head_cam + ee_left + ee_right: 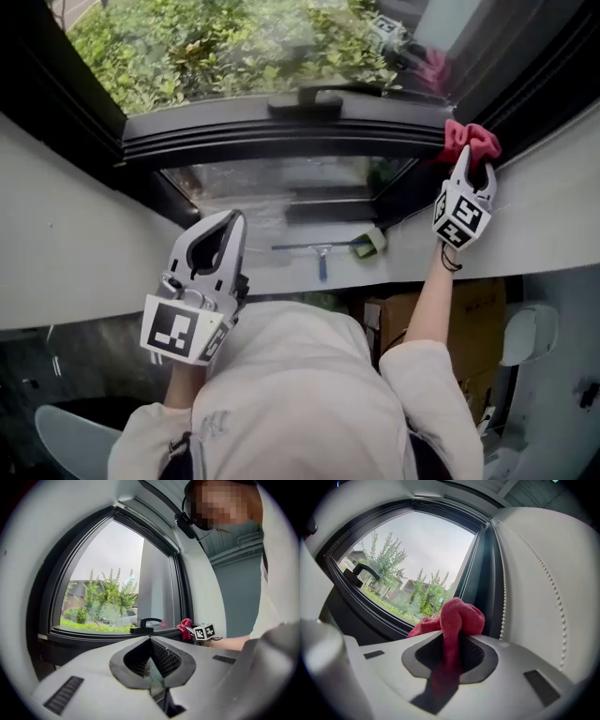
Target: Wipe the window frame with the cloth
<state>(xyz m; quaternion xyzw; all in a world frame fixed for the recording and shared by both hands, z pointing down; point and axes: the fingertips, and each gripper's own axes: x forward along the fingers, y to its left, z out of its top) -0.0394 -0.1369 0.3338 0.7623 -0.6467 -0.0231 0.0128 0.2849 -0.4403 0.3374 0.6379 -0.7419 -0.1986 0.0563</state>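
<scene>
Right gripper (472, 164) (452, 639): jaws clamped on the cloth (472, 139) (457, 616). The black ribbed pads pinch a fold in the middle, a bunched lobe bulges out past the tips, and a tail hangs back through the jaw hollow.

The cloth is red-pink with a fine terry nap, soft and crumpled rather than folded flat. It sits at the right-hand corner of the window frame (281, 131) (370, 611), where the lower rail meets the right upright. In the head view it appears pressed onto the end of the rail.

The frame is dark, smooth and matte, with stepped parallel grooves along the rail. A black lever handle (305, 101) (358, 573) sits mid-rail, well apart from the cloth. A white bead chain (502, 602) hangs along the white wall just right of the upright.

Left gripper (230, 220) (151, 641): jaws together at the tips with nothing between them. The shell is grey plastic. It is held low, away from the frame.

On the white sill (281, 277) below lie a blue-handled squeegee (319, 251) and a green pad (372, 242), which touches the squeegee's right end. A cardboard box (473, 319) stands under the sill's right part. Green shrubs (234, 47) show through the glass.
</scene>
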